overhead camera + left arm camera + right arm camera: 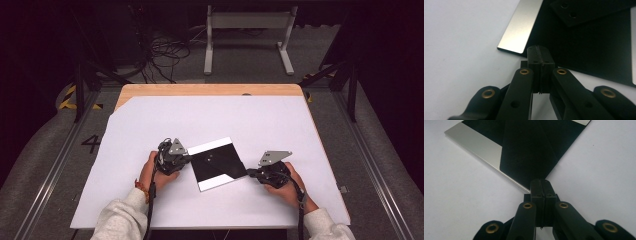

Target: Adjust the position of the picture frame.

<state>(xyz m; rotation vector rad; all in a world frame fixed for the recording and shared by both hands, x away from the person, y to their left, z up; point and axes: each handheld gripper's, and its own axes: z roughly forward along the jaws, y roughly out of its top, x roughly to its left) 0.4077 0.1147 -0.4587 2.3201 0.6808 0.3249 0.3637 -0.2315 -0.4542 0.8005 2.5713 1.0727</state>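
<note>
Dark surroundings ring a wooden tabletop (210, 89) covered by a white sheet (150, 120), with grey floor, a tangle of cables (167, 52) and a white frame stand (247, 30) at 12 o'clock beyond it. At the sheet's centre lies a flat square panel (217, 162), black over most of its face, with pale mirror-like strips along its upper and lower edges. Its black part looks like a folded dark sheet lying on the shiny plate, but the frames do not settle that; in the left gripper view a black strip with two holes (584, 11) lies across its top, cut off by the edge. The left gripper (184, 157) sits at the panel's 9 o'clock, its fingers (534, 56) pressed together with nothing between them, tips at the panel's edge near a shiny corner. The right gripper (251, 173) sits at the panel's 4 o'clock, fingers (536, 186) likewise together and empty, tips at the panel's near corner.
</note>
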